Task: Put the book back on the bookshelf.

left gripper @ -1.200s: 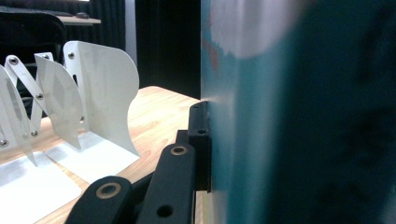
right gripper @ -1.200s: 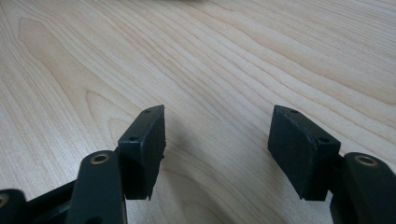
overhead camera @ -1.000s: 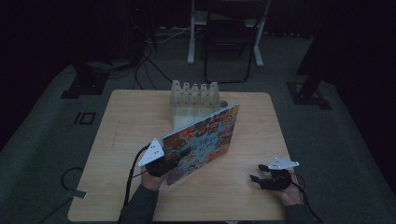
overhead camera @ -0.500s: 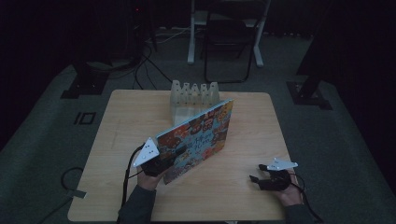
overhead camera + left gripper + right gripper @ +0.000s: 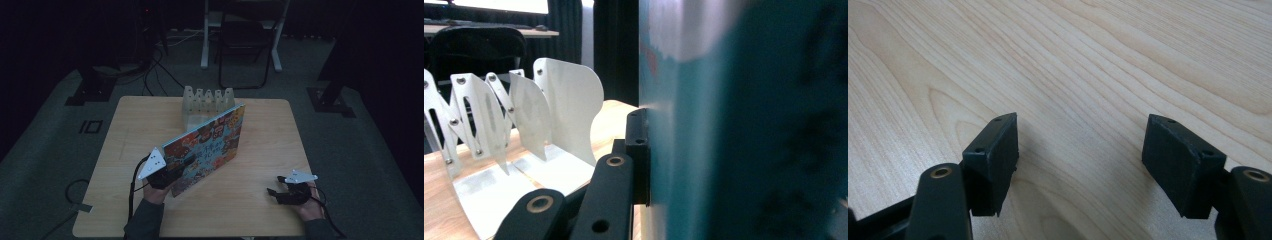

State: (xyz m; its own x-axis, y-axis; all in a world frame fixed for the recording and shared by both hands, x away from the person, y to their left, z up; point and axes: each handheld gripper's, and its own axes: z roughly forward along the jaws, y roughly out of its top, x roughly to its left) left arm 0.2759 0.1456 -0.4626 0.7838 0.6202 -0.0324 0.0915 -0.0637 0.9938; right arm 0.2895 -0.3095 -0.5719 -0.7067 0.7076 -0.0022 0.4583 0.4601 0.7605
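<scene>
High view: left claw (image 5: 172,172) gripping near-left corner of book (image 5: 207,147). Book standing tilted on edge mid-tabletop (image 5: 260,150), colourful glossy cover facing near-right, long axis running near-left to far-right, far end just beside white rack (image 5: 206,102) at far edge. Bare wood lying open right of book. Right claw (image 5: 280,192) resting near right edge, jaws just been opening, nothing between.

Left gripper view: claw pad pressing teal book face (image 5: 744,125); rack's curved white metal dividers (image 5: 569,107) standing left.

Right gripper view: claw (image 5: 1080,160) spread over pale wood grain (image 5: 1073,60).
</scene>
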